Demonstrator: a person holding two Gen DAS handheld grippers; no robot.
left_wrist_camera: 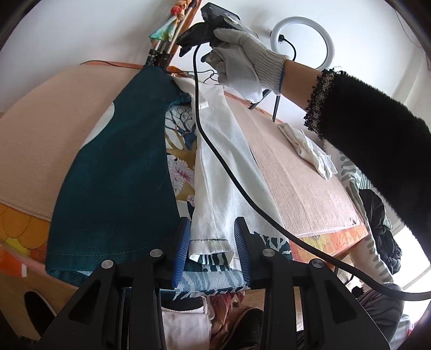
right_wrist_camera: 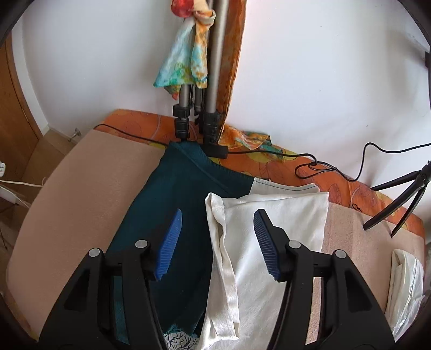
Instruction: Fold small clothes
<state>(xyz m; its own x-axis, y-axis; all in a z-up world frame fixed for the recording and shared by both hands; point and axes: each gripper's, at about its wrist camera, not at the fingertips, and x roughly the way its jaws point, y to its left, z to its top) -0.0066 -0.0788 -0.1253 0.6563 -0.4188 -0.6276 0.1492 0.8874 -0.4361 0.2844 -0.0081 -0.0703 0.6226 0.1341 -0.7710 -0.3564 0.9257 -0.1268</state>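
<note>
A small garment with teal, white and printed panels lies on the beige mat. In the left wrist view its teal part [left_wrist_camera: 118, 167] is left and its white part [left_wrist_camera: 215, 175] centre. My left gripper [left_wrist_camera: 211, 242] is open, its blue pads either side of the white hem at the near edge. The right gripper body [left_wrist_camera: 215, 24], held by a gloved hand, hovers over the far end. In the right wrist view my right gripper [right_wrist_camera: 216, 239] is open above the seam between the teal cloth [right_wrist_camera: 177, 215] and white cloth [right_wrist_camera: 269, 228], touching neither.
A beige mat [right_wrist_camera: 80, 188] covers an orange patterned table [right_wrist_camera: 336, 188]. Tripod legs [right_wrist_camera: 199, 118] stand at the far edge, with black cables [right_wrist_camera: 309, 161]. A crumpled white cloth [left_wrist_camera: 309, 150] lies at right. A ring light [left_wrist_camera: 301, 40] stands behind.
</note>
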